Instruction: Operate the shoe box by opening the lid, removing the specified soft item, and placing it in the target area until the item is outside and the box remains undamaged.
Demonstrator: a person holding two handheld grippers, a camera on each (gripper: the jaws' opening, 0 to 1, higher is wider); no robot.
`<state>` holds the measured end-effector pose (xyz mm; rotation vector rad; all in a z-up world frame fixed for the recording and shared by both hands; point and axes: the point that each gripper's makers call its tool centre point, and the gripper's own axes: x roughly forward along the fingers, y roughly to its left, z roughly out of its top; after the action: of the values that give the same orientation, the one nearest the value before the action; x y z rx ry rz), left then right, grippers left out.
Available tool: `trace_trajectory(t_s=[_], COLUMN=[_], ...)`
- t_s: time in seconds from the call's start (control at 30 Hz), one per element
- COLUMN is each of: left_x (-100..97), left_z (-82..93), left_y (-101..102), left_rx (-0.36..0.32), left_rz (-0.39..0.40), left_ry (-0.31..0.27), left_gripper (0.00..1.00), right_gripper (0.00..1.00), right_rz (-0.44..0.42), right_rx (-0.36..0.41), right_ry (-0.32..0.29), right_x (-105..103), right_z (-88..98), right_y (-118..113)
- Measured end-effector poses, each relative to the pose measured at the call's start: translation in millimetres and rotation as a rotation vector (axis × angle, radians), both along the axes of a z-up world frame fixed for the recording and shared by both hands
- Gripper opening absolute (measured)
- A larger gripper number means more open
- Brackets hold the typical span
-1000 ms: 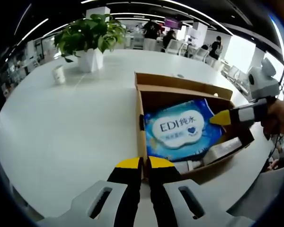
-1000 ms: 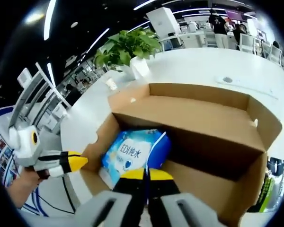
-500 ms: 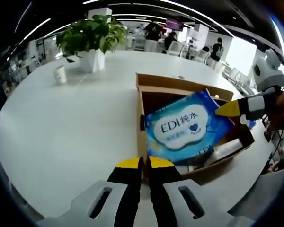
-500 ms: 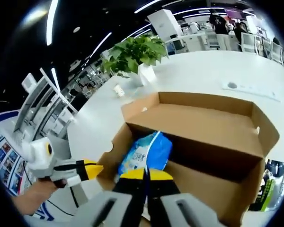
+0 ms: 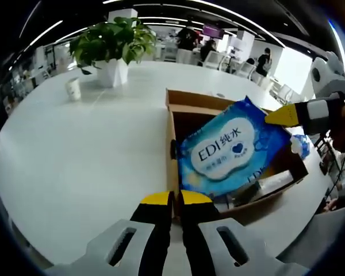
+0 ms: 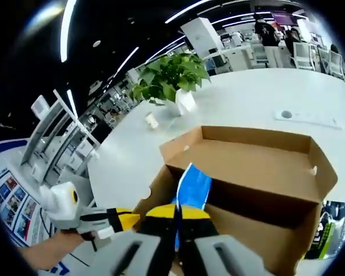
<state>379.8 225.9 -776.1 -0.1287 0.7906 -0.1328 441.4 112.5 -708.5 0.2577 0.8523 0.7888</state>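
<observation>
An open brown cardboard shoe box (image 5: 178,109) (image 6: 259,167) sits on the white round table (image 5: 75,155). A blue and white wet-wipes pack (image 5: 224,150) (image 6: 192,187) marked "EDI" hangs tilted above the box, lifted by its far edge. My right gripper (image 6: 177,211) (image 5: 279,117) is shut on that edge. My left gripper (image 5: 175,198) is shut, with its tips at the box's near left corner. The left gripper (image 6: 123,218) also appears low at the left of the right gripper view. Pale items (image 5: 270,183) lie in the box under the pack.
A potted green plant (image 5: 109,43) (image 6: 169,77) in a white pot and a small white cup (image 5: 73,89) stand at the far side of the table. Chairs and people are beyond it. A round socket cover (image 6: 286,114) is set in the tabletop.
The right gripper has raised the wipes pack up out of the box, tilting it more upright. The left gripper has stayed at the box corner.
</observation>
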Motion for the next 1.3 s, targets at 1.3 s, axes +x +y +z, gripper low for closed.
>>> trace_trajectory(t_s=[1.3], left_x=[-2.6], left_z=[0.8], left_y=[-0.9], left_rx=[-0.007], left_rz=[0.006], left_ry=[0.000], left_gripper=[0.02], right_gripper=[0.00], right_rz=[0.000], right_rx=[0.064], right_ry=[-0.077], right_x=[0.6], right_z=[58.9], right_y=[-13.8])
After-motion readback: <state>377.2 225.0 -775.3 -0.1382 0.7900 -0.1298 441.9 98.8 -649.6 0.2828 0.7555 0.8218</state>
